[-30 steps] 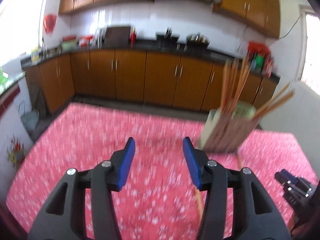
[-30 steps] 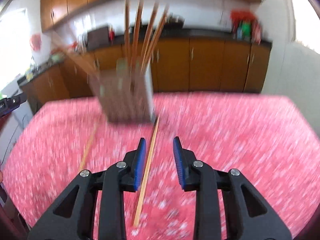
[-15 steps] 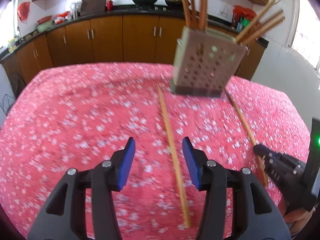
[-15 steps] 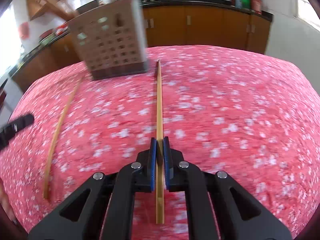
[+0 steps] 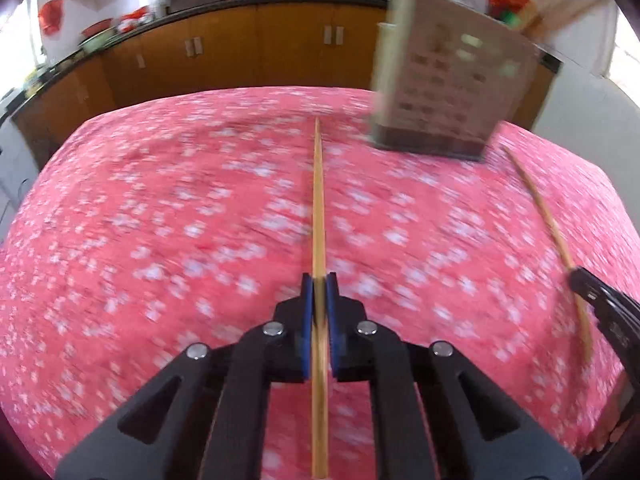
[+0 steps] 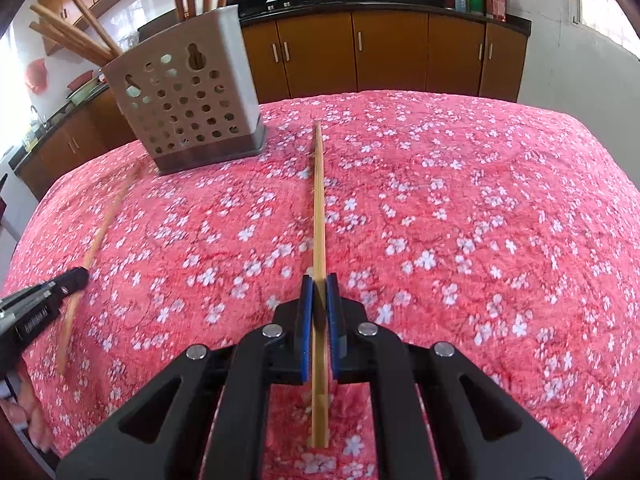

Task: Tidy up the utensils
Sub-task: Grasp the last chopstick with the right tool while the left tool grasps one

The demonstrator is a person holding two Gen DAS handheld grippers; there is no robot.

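My left gripper (image 5: 319,280) is shut on a wooden chopstick (image 5: 319,208) that runs straight ahead over the red flowered tablecloth. My right gripper (image 6: 319,280) is shut on a second chopstick (image 6: 319,200), also pointing ahead. A grey perforated utensil holder (image 6: 188,100) with several chopsticks upright in it stands at the far side, ahead left in the right wrist view and ahead right, blurred, in the left wrist view (image 5: 448,80). Each gripper with its stick shows at the edge of the other's view: the right one (image 5: 592,300) and the left one (image 6: 48,292).
The table (image 6: 480,200) is covered by the red cloth with white flowers and drops off at its edges. Brown kitchen cabinets (image 6: 360,52) and a dark counter with pots and bottles lie beyond it.
My left gripper has swung over a chopstick and shut on it; it was open half a second ago. My right gripper, shut on its chopstick since half a second ago, holds it still.
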